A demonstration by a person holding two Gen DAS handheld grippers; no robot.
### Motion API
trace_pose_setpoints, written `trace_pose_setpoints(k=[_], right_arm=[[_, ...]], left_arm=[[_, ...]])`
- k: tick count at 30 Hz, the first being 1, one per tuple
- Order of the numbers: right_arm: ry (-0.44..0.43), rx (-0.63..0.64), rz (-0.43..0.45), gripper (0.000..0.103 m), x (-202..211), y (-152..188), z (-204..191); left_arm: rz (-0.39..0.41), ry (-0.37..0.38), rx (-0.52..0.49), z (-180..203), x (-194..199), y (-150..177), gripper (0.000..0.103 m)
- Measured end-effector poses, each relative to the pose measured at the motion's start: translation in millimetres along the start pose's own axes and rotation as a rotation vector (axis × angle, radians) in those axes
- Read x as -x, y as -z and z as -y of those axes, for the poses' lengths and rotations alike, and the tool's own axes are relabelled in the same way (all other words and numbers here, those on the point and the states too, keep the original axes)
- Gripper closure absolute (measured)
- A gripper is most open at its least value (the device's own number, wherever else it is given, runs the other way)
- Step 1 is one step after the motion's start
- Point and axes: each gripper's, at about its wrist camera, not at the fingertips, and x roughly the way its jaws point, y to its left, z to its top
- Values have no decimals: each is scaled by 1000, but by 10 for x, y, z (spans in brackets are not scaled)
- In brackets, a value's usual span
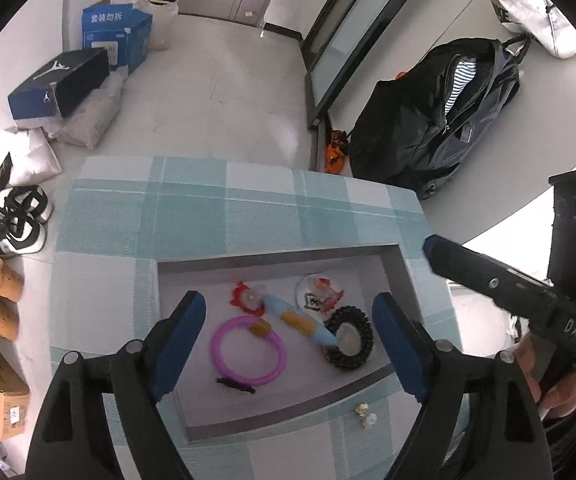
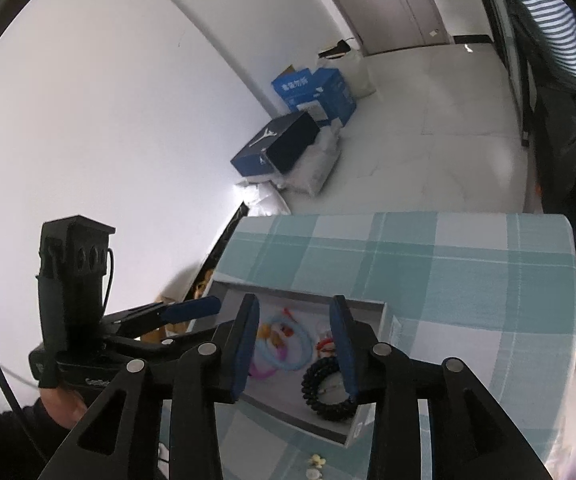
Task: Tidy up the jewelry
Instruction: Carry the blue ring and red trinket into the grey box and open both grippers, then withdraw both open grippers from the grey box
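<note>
A shallow grey box (image 1: 397, 270) lies on the teal checked table (image 1: 228, 216). In it lie a pink ring bracelet (image 1: 248, 350), a black coiled hair tie (image 1: 347, 338), a light blue bracelet (image 1: 299, 320), a red clip (image 1: 246, 298) and a small black clip (image 1: 235, 385). Small pale earrings (image 1: 365, 414) lie on the cloth just outside the box's near wall. My left gripper (image 1: 289, 346) is open and empty above the box. My right gripper (image 2: 295, 348) is open and empty above the box (image 2: 379, 320), over the hair tie (image 2: 327, 390); the earrings (image 2: 315, 465) lie below.
Off the table's far edge are blue shoe boxes (image 1: 62, 84), shoes (image 1: 18, 224) and cardboard boxes on the floor at left. A black backpack (image 1: 435, 116) sits on a round white table at right, beside a glass door frame (image 1: 351, 40).
</note>
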Motion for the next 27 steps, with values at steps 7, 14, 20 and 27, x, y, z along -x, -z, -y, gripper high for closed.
trace_pose_setpoints(k=[7, 14, 20, 27], right_arm=[[26, 36, 19, 60, 58, 54, -83], [48, 43, 51, 50, 171, 110, -128], [74, 60, 67, 37, 236, 211, -185], [103, 79, 70, 28, 291, 407, -209]], left_arm=[[13, -44, -59, 78, 54, 44, 21], [64, -77, -87, 112, 182, 107, 21], [108, -122, -109, 169, 265, 183, 21], [146, -175, -183, 330, 301, 384, 21]])
